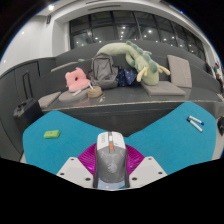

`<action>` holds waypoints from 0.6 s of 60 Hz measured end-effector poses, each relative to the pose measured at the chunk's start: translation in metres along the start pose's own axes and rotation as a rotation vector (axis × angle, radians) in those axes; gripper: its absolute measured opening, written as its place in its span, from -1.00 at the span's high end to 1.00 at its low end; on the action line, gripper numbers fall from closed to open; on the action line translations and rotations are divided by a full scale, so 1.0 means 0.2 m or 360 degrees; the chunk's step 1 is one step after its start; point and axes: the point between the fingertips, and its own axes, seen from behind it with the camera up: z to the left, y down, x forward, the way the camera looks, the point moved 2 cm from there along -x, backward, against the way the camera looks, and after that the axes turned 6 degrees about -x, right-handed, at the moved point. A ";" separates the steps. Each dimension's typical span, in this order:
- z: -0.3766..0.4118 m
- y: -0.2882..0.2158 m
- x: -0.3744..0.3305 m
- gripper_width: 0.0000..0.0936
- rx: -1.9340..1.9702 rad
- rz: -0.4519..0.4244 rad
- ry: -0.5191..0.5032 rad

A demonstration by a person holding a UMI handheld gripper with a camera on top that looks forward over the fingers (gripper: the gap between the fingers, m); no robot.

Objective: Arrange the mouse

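Observation:
A grey and white mouse with an orange mark near its wheel sits between my fingers, its front end pointing away over the teal mat. My gripper is shut on the mouse. The magenta pads press against both of its sides, and no gap shows at either side. The mouse's rear end is hidden between the white fingers.
A small green block lies on the mat to the left, and two markers lie to the right. Beyond the mat is a dark table edge, then a grey sofa with plush toys, a backpack and a pink item.

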 end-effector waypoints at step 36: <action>0.15 0.34 0.36 -0.88 -0.0042 0.0129 0.0183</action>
